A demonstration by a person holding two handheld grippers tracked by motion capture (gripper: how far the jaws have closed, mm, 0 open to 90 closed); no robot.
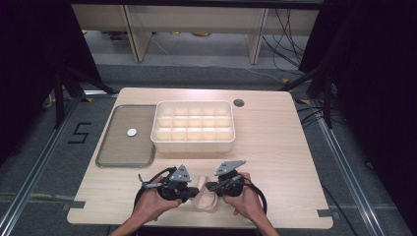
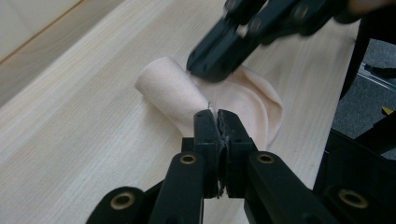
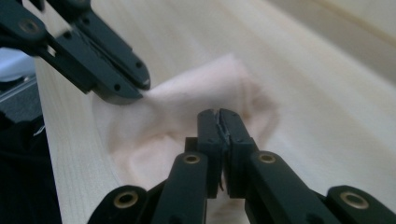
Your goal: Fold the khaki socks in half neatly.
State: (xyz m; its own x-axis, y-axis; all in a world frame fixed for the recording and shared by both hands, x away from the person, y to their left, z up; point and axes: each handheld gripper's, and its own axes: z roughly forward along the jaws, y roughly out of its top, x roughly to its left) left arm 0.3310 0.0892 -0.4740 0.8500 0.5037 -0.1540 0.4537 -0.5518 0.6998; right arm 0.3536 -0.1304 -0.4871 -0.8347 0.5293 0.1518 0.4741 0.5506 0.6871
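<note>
folding the cloth [image 1: 205, 195] at the table's [image 1: 275, 147] near edge, the left gripper [image 2: 216, 113] and right gripper [image 3: 219, 112] are each clamped on it; they should move together, keeping the fabric taut so no edge slips.

cloth [image 1: 205, 195]: pale peach
desk [image 1: 275, 142]: light wood grain
box [image 1: 193, 142]: cream
tray [image 1: 118, 147]: grey
hand-held grippers: black

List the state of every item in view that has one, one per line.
Peach cloth: crumpled and partly rolled on the table's near edge, pinched from both sides.
Left tongs: shut on the cloth.
Right tongs: shut on the cloth.
Divided bin: upright, compartments empty.
Grey tray: flat, bearing one white disc.
</note>
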